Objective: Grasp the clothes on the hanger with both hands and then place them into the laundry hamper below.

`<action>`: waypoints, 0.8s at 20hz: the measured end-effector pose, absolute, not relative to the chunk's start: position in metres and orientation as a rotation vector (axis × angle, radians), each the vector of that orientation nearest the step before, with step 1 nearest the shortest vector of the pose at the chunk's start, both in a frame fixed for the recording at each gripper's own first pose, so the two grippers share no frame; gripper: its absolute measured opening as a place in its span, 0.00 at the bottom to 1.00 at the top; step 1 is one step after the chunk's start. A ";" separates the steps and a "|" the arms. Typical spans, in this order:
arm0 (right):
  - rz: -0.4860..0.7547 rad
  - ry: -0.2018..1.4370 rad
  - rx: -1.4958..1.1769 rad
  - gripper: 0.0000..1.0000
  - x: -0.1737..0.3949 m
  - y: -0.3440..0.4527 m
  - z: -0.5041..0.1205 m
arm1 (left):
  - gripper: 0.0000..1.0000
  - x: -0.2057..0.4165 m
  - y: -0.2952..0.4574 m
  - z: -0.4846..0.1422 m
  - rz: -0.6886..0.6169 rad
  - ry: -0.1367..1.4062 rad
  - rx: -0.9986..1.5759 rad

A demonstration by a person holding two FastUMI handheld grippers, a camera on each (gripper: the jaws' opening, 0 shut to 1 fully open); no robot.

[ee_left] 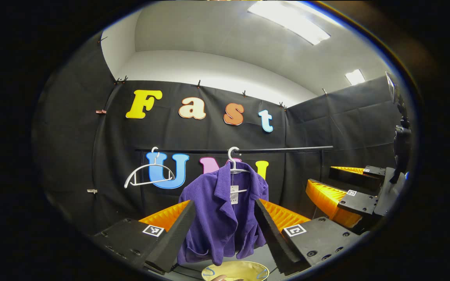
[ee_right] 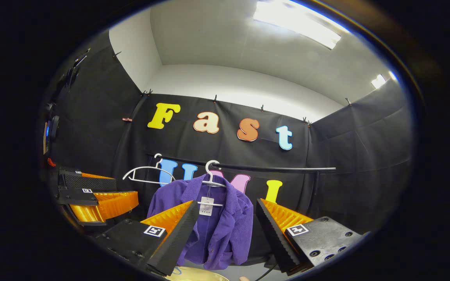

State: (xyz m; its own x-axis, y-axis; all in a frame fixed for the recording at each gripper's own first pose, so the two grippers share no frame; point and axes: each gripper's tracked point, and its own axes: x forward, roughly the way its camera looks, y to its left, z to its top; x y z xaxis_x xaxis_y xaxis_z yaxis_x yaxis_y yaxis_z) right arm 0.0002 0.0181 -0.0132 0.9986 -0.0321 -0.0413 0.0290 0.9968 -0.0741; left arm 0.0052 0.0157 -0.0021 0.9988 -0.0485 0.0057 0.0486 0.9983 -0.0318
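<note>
Left hand-held gripper [ee_left: 225, 230]: jaws spread wide, nothing between the fingers, no contact with any item. In the left gripper view its two black fingers with orange ribbed backs frame the garment from either side without touching it. Right hand-held gripper [ee_right: 225, 230]: likewise spread apart and empty, its fingers flanking the garment in the right gripper view. The right unit also appears at the right edge of the left gripper view [ee_left: 356, 197], beside the left one and apart from it.

Below and just beyond the fingertips, the rim of a yellow laundry hamper [ee_left: 236, 270] shows at the bottom of the left gripper view, directly under the garment; it also shows at the bottom of the right gripper view [ee_right: 199, 275].

Next, the purple shirt [ee_left: 225, 218] hangs open-fronted on a white hanger [ee_left: 234, 164], with a paper tag [ee_left: 234, 194] at the collar. In the right gripper view the shirt [ee_right: 217, 222] hangs the same way.

Farther back, the hanger hooks over a black rail [ee_left: 279, 149]. A second white hanger [ee_left: 149, 173], bare, hangs on the same rail to the left, well apart from the shirt.
</note>
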 end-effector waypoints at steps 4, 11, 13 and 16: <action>-0.055 0.049 -0.106 0.95 -0.002 0.031 -0.016 | 0.95 0.004 0.026 -0.005 -0.076 0.005 -0.049; -0.112 0.052 -0.141 0.96 0.013 0.031 -0.027 | 0.95 0.020 0.034 -0.015 -0.118 0.030 -0.065; -0.116 0.061 -0.129 0.96 0.027 0.027 -0.038 | 0.95 0.033 0.029 -0.019 -0.120 0.028 -0.063; -0.102 0.085 -0.109 0.96 0.056 0.013 -0.066 | 0.95 0.064 0.019 -0.028 -0.110 0.026 -0.071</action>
State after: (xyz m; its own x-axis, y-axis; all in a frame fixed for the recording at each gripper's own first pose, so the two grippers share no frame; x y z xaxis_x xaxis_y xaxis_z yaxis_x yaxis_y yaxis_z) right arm 0.0561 0.0130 -0.0659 0.9912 -0.1061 -0.0790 0.0969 0.9889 -0.1126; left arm 0.0641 0.0192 -0.0283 0.9937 -0.1101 -0.0219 0.1083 0.9915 -0.0721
